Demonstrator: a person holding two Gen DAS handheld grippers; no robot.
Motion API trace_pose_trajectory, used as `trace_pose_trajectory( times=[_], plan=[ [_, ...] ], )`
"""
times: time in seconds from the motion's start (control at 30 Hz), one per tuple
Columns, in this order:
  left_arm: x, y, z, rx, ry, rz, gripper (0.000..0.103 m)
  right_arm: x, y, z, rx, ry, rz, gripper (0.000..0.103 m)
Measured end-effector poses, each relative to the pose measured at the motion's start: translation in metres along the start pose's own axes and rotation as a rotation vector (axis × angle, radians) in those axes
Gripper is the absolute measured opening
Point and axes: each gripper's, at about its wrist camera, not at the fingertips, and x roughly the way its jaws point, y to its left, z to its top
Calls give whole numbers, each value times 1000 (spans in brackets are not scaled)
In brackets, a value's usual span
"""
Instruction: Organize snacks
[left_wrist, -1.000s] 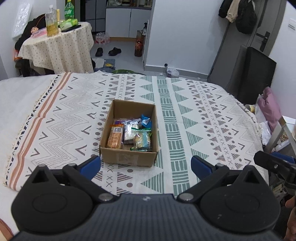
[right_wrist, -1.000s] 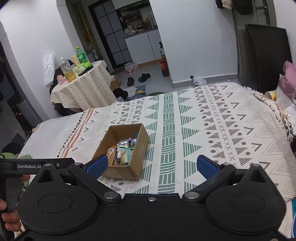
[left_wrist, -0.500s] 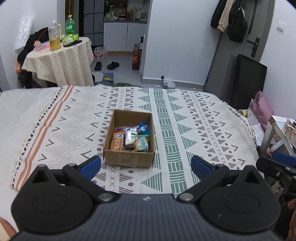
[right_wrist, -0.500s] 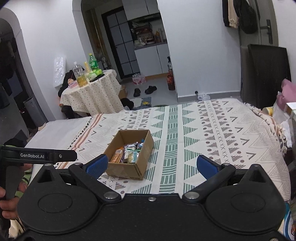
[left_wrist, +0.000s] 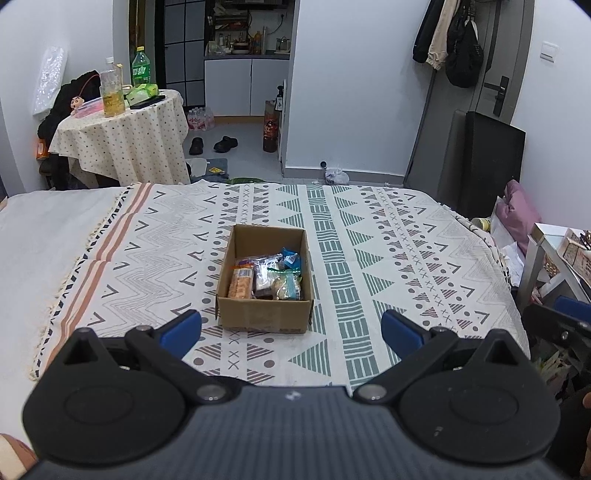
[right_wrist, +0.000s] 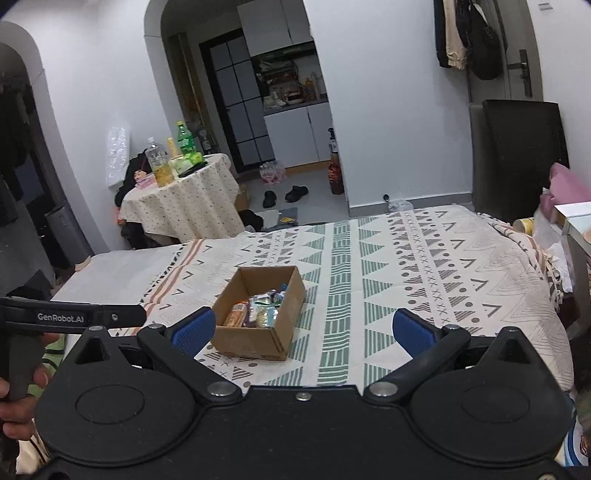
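1 cardboard box (left_wrist: 264, 314) on the patterned blanket (left_wrist: 388, 258). approx 5 snack packs (left_wrist: 266, 277) in the box, exact no. unclear. behind the box: 1 round table (left_wrist: 122, 144) w/ 2 bottles (left_wrist: 110, 92), 2 shoes (left_wrist: 210, 144) on floor.

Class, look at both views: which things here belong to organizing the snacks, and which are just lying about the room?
Belongs to the job:
cardboard box
snack packets in it
left gripper, open
right gripper, open

Just lying about:
bottles on the round table
shoes
hanging coats
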Motion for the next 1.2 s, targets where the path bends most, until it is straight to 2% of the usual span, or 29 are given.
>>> trace_pose_trajectory(
  times=[1.2],
  plan=[
    [2, 8, -1, 0, -2, 7, 103, 6, -2, -4, 24, 29, -6, 103]
  ],
)
